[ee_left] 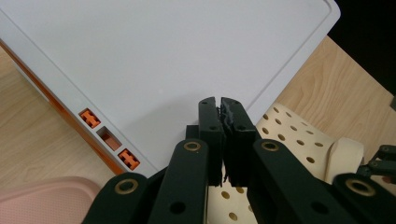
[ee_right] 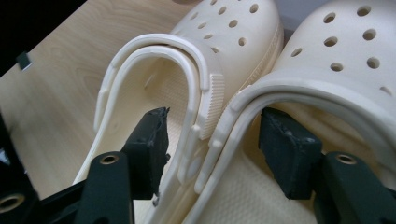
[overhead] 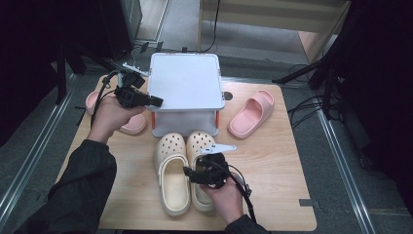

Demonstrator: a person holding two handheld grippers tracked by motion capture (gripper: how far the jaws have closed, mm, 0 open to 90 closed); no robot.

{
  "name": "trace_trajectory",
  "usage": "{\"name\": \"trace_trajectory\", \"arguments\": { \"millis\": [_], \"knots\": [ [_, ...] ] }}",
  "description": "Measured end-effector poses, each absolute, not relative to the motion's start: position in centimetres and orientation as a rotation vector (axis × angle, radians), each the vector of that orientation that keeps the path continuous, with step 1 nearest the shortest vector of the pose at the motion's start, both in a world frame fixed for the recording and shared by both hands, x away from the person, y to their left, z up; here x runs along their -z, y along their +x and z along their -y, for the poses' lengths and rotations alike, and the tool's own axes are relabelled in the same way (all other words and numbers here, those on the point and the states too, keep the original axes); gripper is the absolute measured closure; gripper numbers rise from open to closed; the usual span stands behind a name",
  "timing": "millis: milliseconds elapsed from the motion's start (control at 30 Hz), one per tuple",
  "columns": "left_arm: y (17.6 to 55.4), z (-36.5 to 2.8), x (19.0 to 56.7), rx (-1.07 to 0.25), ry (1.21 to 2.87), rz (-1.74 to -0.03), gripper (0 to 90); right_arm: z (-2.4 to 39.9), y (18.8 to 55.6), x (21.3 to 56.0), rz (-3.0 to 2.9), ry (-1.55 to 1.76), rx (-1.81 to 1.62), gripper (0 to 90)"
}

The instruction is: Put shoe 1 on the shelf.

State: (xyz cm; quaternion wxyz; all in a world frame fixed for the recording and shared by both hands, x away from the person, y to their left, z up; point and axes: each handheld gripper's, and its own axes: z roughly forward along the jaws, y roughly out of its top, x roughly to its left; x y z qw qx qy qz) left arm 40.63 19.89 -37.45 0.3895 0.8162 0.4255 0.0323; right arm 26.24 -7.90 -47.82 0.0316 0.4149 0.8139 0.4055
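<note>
Two cream perforated clogs stand side by side at the front of the table, the left clog [overhead: 171, 173] [ee_right: 233, 32] touching the right clog [overhead: 200, 146] [ee_right: 345, 42]. My right gripper [overhead: 195, 174] [ee_right: 214, 119] is open and straddles their adjoining inner walls, with one jaw inside each shoe and the pads clear of the walls. My left gripper [overhead: 157, 101] [ee_left: 219, 105] is shut with nothing between its jaws. It hovers at the front left corner of the white box lid [overhead: 184, 80] [ee_left: 163, 56].
The white box with orange latches [ee_left: 109, 140] stands at the back middle of the wooden table [overhead: 282, 161]. One pink slide [overhead: 251, 113] lies right of the box, another pink slide [overhead: 131, 126] [ee_left: 46, 205] lies left of it under my left hand. Dark stands flank the table.
</note>
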Motion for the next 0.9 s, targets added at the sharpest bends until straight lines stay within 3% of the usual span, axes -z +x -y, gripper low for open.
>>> {"name": "trace_trajectory", "arguments": {
  "millis": [233,900],
  "knots": [
    [40.6,-19.9,37.5,-0.082,2.069,-1.080,87.0,5.9,26.2,49.2,-2.421,1.355,-1.175,40.9],
    [40.4,-19.6,37.5,-0.105,2.070,-1.081,86.8,5.7,26.4,49.3,-2.404,1.367,-1.100,66.2]
  ]
}}
